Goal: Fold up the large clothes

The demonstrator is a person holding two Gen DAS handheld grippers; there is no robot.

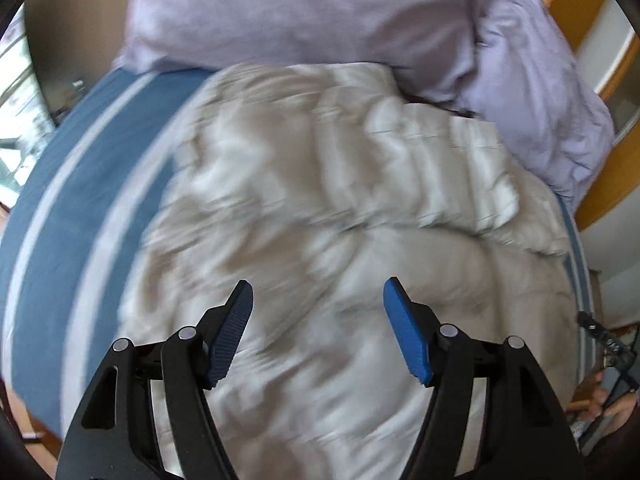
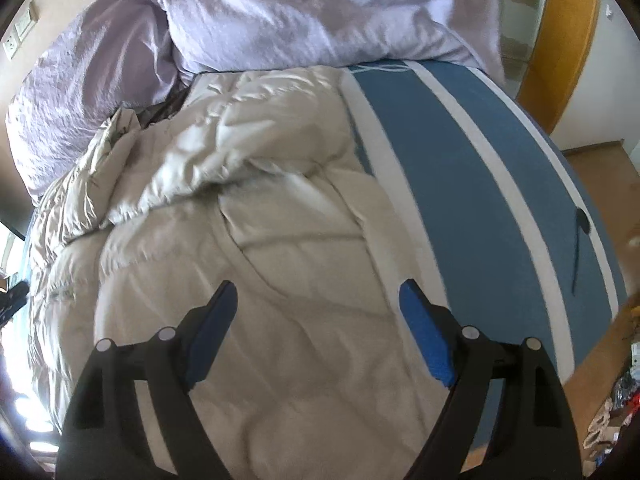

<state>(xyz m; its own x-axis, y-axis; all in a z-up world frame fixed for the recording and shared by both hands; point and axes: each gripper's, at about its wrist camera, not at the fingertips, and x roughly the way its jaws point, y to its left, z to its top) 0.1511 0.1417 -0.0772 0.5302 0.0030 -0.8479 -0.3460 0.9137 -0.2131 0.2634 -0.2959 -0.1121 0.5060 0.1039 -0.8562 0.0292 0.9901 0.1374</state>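
— Jacket [image 1: 328, 184], that pale quilted puffy one, lies spread across the striped bedspread [image 1: 80, 208], its far end up against the lilac pillows [image 1: 304, 12]. Where do we stand with our tools?

— Both released. Our left gripper [image 1: 318, 292] hangs above the jacket with its jaws apart and nothing between the pads; the view is smeared, so fine detail is lost. Our right gripper [image 2: 318, 292] is spread wide too, also empty, over the near part of the same jacket [image 2: 248, 208].

— Which way does it run from us?

— Its long axis runs away from us, from the near edge of the bed toward the pillows [image 2: 312, 12]. A bunched, ridged fold crosses it about midway.

— And who is nearer what?

— Our right hand sits near the jacket's edge that borders the bare blue stripes [image 2: 460, 184]; our left is toward the opposite edge. We judge each should take its own side's near hem, then carry it toward the pillows.
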